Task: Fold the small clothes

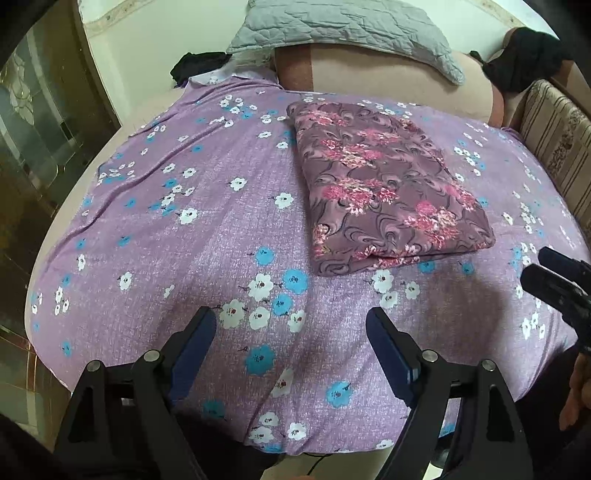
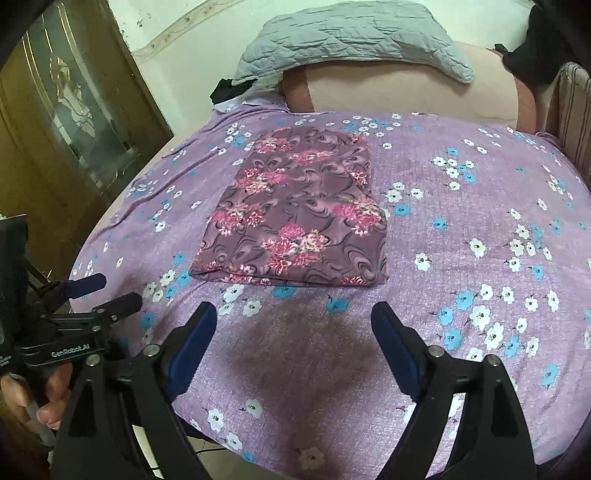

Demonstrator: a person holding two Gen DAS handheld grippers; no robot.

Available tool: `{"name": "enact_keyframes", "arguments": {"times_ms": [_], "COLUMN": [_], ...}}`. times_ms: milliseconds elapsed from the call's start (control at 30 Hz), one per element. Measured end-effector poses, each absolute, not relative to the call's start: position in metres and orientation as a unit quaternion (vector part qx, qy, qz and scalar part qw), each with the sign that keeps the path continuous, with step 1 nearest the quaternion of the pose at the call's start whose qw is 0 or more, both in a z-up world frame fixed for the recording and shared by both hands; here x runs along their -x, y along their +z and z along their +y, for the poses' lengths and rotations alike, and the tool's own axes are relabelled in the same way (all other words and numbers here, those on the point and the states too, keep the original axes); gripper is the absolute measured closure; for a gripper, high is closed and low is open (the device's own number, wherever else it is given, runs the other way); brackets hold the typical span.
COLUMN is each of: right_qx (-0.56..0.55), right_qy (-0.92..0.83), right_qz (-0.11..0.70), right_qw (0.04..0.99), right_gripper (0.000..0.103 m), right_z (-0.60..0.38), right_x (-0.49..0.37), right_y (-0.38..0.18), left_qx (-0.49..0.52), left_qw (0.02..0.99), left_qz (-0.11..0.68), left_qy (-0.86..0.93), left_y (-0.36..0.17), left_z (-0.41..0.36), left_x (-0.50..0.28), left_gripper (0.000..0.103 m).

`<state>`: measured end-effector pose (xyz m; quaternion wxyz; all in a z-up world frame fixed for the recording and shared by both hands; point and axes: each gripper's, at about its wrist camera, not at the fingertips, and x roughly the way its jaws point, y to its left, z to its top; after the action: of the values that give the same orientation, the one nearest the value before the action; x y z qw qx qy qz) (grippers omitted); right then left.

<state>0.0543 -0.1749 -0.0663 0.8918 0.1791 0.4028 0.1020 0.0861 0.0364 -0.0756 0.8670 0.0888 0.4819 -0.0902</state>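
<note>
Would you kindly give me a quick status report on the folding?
Left gripper and right gripper open, empty. Folded floral garment flat on the purple bedsheet, clear of both. Nothing in the way.

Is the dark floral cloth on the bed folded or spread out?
Folded. The floral cloth lies as a compact rectangle on the purple bedsheet, with stacked layers showing along its near edge.

Folded cloth (image 2: 295,218) on bedsheet (image 2: 461,206)

Purple flowered bedsheet (image 1: 207,229), grey quilted pillow (image 1: 343,26), wooden door (image 2: 74,122)
</note>
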Motion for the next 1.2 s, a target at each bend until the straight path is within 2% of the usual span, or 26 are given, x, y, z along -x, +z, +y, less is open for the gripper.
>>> {"name": "enact_keyframes", "arguments": {"times_ms": [200, 400, 1200], "right_qx": [-0.165, -0.157, -0.135], "right_qy": [0.103, 0.103, 0.112], "right_qz": [0.408, 0.407, 0.405], "right_qw": [0.892, 0.894, 0.897], "right_gripper": [0.008, 0.005, 0.003], "right_z": [-0.175, -0.174, -0.177], "right_x": [-0.062, -0.075, -0.124], "right_y": [-0.063, -0.059, -0.051], "left_qx": [-0.105, -0.105, -0.102], "left_qw": [0.872, 0.876, 0.884], "left_qz": [0.471, 0.463, 0.449], "left_qy": [-0.087, -0.083, -0.08], "left_y": [-0.067, -0.058, -0.057], "left_z": [0.026, 0.018, -0.002], "left_x": [-0.099, -0.115, -0.15], "left_gripper": [0.019, 0.019, 0.019]}}
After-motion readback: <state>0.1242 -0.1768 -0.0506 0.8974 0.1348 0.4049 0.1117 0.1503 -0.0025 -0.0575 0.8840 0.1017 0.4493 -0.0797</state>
